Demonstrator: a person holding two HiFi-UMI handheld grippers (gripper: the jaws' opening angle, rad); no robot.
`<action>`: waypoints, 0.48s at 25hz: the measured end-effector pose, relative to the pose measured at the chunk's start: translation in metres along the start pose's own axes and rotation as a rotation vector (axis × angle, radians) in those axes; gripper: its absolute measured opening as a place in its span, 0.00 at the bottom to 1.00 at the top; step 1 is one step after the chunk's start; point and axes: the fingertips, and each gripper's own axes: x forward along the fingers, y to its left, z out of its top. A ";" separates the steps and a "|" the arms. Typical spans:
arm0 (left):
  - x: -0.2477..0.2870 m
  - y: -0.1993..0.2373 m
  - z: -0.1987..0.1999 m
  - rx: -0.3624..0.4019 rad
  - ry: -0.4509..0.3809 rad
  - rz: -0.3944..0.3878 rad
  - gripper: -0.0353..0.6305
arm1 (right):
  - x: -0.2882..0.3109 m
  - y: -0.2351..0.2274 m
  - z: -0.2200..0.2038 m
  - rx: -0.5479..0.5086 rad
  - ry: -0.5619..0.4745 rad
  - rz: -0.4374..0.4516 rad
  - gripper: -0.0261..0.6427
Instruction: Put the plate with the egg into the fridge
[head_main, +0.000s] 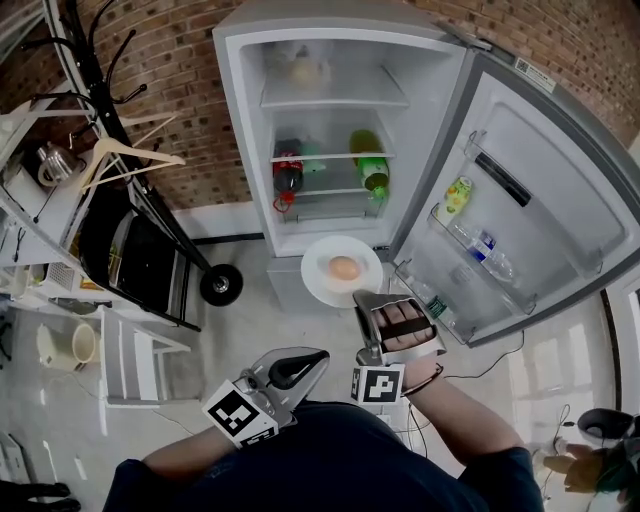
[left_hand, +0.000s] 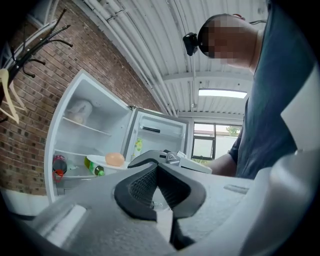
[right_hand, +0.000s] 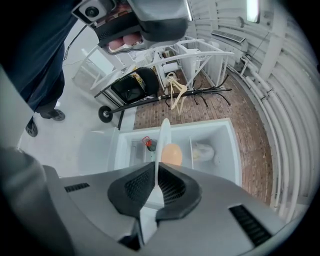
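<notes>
Beside closed, empty left gripper at bottom centre, hold plate level, rim clamped in right gripper, steadying egg into fridge above.

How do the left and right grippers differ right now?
The right gripper is clamped on the rim of the plate carrying the egg; the left gripper is shut on nothing. The right gripper reaches out toward the open fridge; the left gripper sits back near the person's body. Shared: both are closed and face the fridge.
</notes>
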 end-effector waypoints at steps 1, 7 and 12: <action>0.001 0.006 0.000 -0.002 -0.001 0.003 0.05 | 0.006 -0.001 0.000 -0.001 -0.001 0.002 0.07; 0.018 0.059 0.011 0.013 -0.016 -0.005 0.05 | 0.057 -0.013 0.002 -0.010 0.009 -0.004 0.07; 0.029 0.121 0.027 0.028 -0.023 -0.036 0.05 | 0.113 -0.026 0.007 0.001 0.034 0.008 0.07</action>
